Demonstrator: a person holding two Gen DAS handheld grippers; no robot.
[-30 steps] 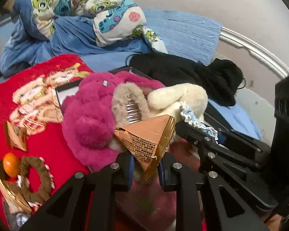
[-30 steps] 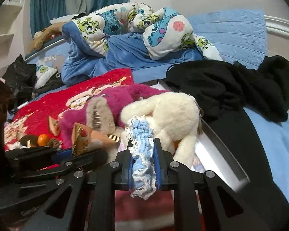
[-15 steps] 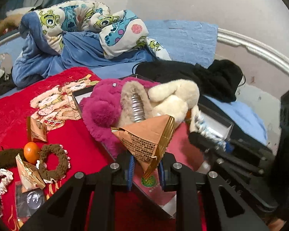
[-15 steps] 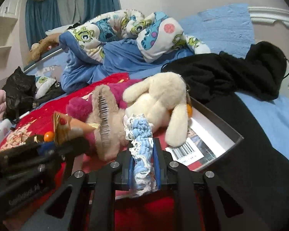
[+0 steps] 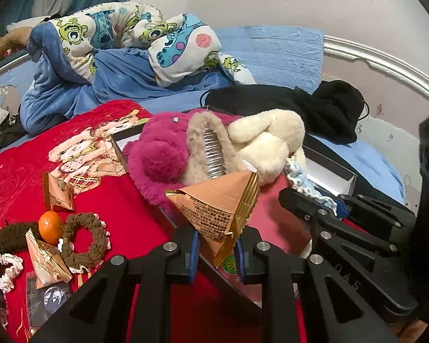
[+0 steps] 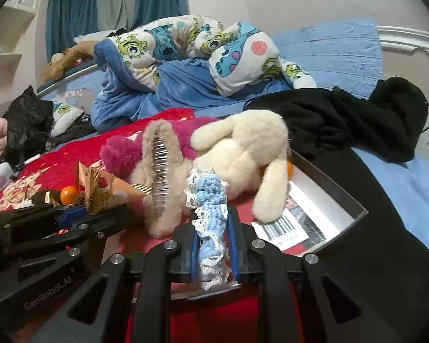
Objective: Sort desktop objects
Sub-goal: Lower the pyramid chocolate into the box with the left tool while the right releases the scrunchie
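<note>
- Gripping one pyramid snack pack (image 5: 217, 214) in left gripper (image 5: 216, 253), pinched tight
- Clamping one blue scrunchie (image 6: 211, 223) in right gripper (image 6: 213, 253)
- Two more packs (image 5: 57, 194) on red blanket (image 5: 20, 165), one orange (image 5: 51, 226)

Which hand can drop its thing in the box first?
Probably the right gripper: its blue scrunchie hangs at the box edge, while the left gripper holds its packet further out.

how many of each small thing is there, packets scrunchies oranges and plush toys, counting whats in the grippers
Packets: 3, one in the left gripper, two on the red blanket
Scrunchies: 3, blue in the right gripper, brown, white
Oranges: 2
Plush toys: 2, pink, cream
Total: 10
</note>
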